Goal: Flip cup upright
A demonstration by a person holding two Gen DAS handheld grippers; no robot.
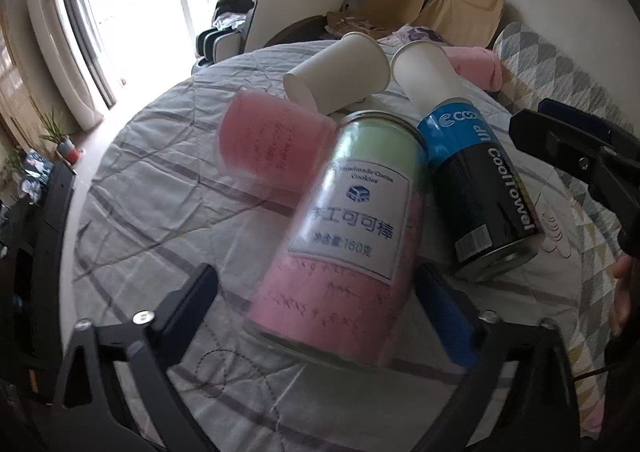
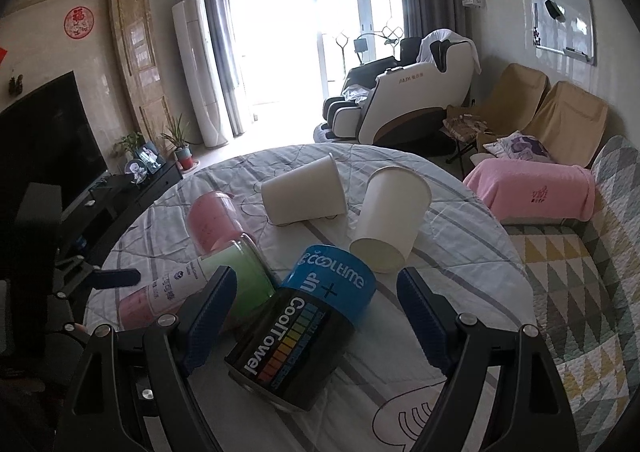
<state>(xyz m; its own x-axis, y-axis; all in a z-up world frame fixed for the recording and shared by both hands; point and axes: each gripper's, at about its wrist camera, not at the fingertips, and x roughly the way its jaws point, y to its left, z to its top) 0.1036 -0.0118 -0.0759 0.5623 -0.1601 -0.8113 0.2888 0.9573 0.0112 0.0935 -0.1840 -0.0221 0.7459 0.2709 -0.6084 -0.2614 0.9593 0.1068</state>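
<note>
Several containers lie on their sides on the cloth-covered table (image 2: 460, 252). A clear pink-and-green cookie jar (image 1: 344, 236) lies between the fingers of my open left gripper (image 1: 320, 304); it also shows in the right wrist view (image 2: 192, 284). A black-and-blue CoolTowel can (image 2: 300, 332) lies between the fingers of my open right gripper (image 2: 316, 316); it also shows in the left wrist view (image 1: 476, 188). Beyond lie two white paper cups (image 2: 304, 192) (image 2: 392, 216) and a pink clear cup (image 2: 214, 220). No finger visibly touches anything.
A pink towel (image 2: 532, 188) and a quilted sofa (image 2: 580, 272) are to the right of the table. A TV stand (image 2: 120, 192) is to the left. A massage chair (image 2: 400, 100) stands beyond the table.
</note>
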